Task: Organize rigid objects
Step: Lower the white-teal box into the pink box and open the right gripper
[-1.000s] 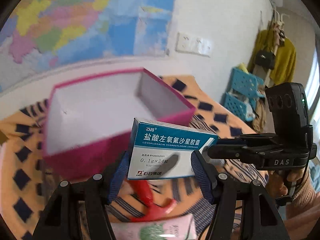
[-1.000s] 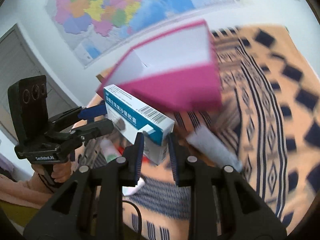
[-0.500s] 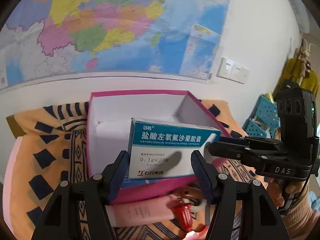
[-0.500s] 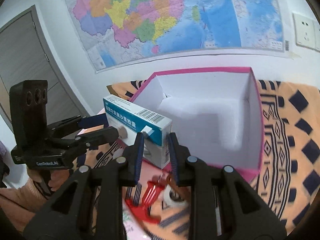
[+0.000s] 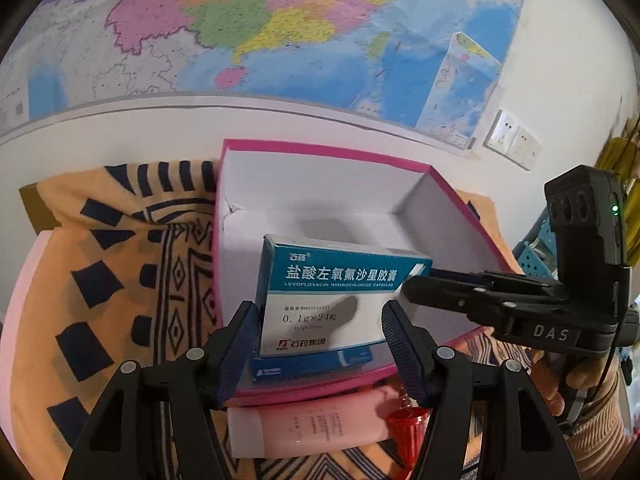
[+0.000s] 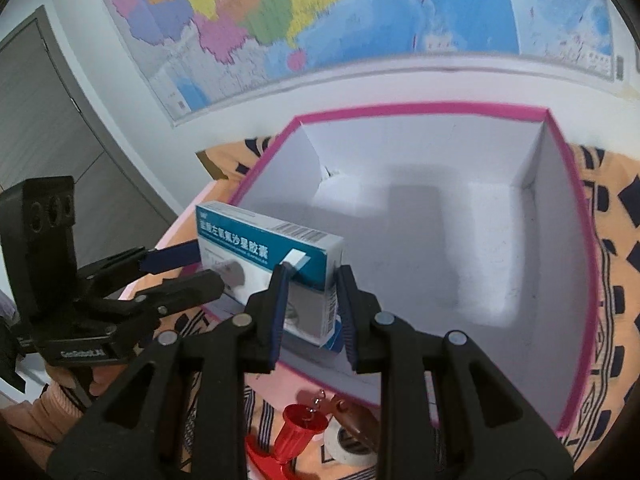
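Medicine carton (image 5: 332, 300) now lower inside pink box (image 5: 456, 204); both claws clamp carton.

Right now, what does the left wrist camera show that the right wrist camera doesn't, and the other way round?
Only the left wrist view shows the pink tube lying in front of the pink box, and the wall sockets. Only the right wrist view shows the roll of white tape and the grey door. Both show the medicine box held over the near part of the pink box, the red object, the wall map, and both grippers: the right gripper shut on the medicine box end, the left gripper flanking it.
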A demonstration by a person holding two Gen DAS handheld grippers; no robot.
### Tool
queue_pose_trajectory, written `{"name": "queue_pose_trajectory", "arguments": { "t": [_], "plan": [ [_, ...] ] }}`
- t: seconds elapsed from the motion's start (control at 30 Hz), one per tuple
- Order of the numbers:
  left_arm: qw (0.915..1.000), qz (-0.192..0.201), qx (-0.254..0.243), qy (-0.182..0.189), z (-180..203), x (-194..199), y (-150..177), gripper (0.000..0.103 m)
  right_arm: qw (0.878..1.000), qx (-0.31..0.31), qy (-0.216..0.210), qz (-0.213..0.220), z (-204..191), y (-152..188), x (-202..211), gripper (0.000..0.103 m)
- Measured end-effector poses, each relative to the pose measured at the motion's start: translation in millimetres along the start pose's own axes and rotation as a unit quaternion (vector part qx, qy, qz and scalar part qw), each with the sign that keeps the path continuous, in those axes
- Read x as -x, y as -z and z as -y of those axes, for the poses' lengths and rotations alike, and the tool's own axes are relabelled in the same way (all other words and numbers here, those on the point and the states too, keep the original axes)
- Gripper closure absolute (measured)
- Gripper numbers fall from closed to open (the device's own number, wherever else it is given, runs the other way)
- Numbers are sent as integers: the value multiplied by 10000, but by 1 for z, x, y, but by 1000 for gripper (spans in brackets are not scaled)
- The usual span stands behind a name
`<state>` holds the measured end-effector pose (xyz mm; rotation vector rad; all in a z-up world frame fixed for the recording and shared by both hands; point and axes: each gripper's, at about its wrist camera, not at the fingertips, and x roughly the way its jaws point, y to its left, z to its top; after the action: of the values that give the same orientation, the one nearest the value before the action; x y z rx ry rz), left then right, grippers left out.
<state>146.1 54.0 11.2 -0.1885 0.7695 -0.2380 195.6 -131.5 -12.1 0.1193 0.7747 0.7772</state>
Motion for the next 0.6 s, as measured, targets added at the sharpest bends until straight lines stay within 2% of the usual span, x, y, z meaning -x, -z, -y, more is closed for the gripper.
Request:
{"name": "queue_pose_trajectory", "arguments": {
  "t": [0.17,0.3,0.47,0.6],
  "plan": [
    [9998,96,49,-191,-3,5,2,38,9997,-64,189,-140,3,3,-13,69],
    [9989,308,-114,-344,2,17,6,38,9994,-44,352,-17,4,5,-6,68],
    [9975,561,-427,-90,16,36,18,36,9989,192,260,353,-4,22,29,68],
    [9959,579,-659,240,31,45,34,36,9973,451,135,568,-13,45,60,68]
  ]
}}
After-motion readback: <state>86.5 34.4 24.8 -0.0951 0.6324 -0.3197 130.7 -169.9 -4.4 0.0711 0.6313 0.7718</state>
